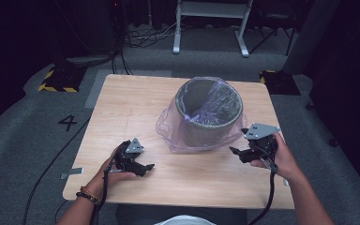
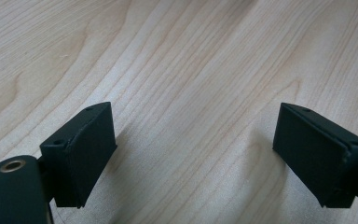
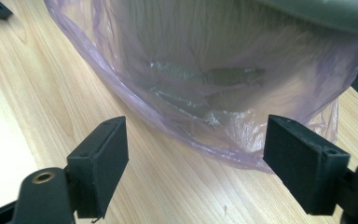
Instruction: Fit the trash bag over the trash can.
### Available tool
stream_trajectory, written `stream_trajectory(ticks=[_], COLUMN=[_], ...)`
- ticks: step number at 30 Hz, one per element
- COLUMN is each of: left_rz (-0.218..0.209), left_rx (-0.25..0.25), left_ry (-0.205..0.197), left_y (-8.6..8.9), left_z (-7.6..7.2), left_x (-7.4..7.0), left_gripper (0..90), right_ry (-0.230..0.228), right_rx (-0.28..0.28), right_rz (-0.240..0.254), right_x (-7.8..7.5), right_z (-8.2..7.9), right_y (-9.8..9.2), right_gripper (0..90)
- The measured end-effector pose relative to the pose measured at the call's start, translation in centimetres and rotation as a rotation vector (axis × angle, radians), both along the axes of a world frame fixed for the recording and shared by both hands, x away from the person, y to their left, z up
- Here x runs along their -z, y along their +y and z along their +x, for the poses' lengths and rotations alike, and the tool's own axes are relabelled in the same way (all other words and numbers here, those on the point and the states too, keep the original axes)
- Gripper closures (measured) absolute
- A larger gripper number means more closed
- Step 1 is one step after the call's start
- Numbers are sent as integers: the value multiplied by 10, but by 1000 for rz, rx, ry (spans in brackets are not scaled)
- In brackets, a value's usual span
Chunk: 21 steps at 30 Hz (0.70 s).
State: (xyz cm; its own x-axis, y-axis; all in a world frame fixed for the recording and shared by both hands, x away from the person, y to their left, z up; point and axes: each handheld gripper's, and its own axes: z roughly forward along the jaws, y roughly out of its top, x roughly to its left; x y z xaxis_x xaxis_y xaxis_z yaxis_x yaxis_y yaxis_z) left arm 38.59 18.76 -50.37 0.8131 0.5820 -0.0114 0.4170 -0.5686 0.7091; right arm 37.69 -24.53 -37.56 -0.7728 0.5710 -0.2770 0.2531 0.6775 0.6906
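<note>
Beside the bin (image 1: 209,114), right tongs (image 3: 196,154) gape at its loose purple bag (image 3: 223,93) skirt (prob. to tug it), left tongs (image 2: 193,154) wide apart, idle w/ nothing between.

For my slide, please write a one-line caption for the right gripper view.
Open right hand-held gripper facing the translucent purple plastic bag around the grey round bin on the light wooden table.

Wooden table (image 1: 122,108) carries a grey bin (image 1: 209,115) (purple bag (image 1: 168,126) draped over).
</note>
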Motion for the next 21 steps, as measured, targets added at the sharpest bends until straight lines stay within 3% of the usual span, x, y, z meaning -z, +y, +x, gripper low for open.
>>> stream_trajectory(ticks=[21], left_rz=[0], left_rx=[0], left_ry=[0], left_y=[0], left_z=[0], left_x=[0], left_gripper=[127], right_ry=[44], right_rx=[49], right_rz=[-21], right_x=[37], right_z=[-1], right_y=[-12], right_gripper=[220])
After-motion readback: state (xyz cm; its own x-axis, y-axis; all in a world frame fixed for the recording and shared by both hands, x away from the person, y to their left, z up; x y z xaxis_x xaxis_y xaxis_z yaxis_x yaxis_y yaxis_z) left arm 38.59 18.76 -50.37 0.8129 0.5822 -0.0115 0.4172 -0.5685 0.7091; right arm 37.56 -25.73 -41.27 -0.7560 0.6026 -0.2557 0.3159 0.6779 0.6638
